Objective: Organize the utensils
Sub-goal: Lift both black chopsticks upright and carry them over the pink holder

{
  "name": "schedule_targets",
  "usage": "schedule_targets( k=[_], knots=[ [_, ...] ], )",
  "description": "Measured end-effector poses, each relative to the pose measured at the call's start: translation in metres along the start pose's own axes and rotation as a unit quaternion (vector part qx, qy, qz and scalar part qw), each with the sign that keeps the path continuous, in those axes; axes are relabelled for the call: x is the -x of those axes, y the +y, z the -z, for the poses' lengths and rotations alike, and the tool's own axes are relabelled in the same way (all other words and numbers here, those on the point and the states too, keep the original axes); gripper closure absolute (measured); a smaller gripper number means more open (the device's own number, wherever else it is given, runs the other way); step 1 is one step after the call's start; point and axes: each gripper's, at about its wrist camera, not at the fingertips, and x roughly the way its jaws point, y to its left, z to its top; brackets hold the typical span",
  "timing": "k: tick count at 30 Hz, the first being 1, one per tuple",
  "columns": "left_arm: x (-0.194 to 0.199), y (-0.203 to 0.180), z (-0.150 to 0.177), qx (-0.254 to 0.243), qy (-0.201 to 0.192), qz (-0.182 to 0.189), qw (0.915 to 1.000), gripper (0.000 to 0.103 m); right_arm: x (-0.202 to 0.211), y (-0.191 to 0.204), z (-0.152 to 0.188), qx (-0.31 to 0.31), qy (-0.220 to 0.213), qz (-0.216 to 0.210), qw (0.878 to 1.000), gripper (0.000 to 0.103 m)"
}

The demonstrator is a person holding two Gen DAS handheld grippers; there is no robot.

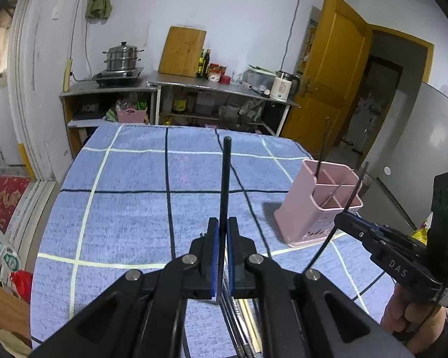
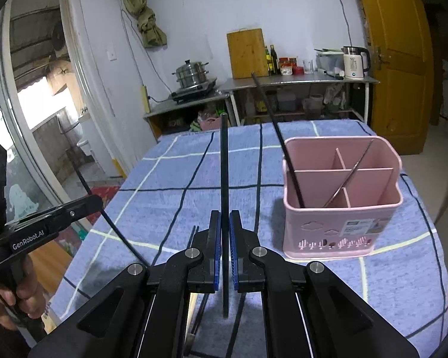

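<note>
My left gripper [image 1: 223, 229] is shut on a black chopstick [image 1: 225, 179] that stands upright above the blue checked cloth [image 1: 128, 208]. My right gripper [image 2: 225, 223] is shut on another black chopstick [image 2: 223, 164], also upright. A pink divided utensil holder [image 2: 328, 232] stands on the cloth to the right of both grippers; it also shows in the left wrist view [image 1: 307, 217]. A black chopstick [image 2: 276, 131] and a metal one [image 2: 352, 173] lean inside it. The right gripper shows at the right edge of the left wrist view [image 1: 340, 219]. Loose chopsticks [image 1: 245, 325] lie under my left gripper.
A steel counter [image 2: 298, 82] along the far wall carries a steamer pot [image 2: 192, 74], a cutting board [image 2: 248, 53], bottles and a kettle [image 2: 355, 61]. A yellow door [image 2: 403, 59] stands open at the right. The table edge drops to the floor on the left.
</note>
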Motion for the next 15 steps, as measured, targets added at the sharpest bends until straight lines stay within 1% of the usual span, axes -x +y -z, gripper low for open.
schedule_targets(
  k=[10,15],
  knots=[
    [0.01,-0.031,-0.014,-0.023,-0.009,0.028,0.9993,0.098,0.027,-0.015,-0.005,-0.006,-0.025,0.008,1.0,0.098],
    [0.005,-0.053,-0.022,-0.038,-0.004,0.053,0.9978,0.098,0.039,-0.026,-0.007,-0.015,-0.03,0.019,0.999,0.098]
  ],
)
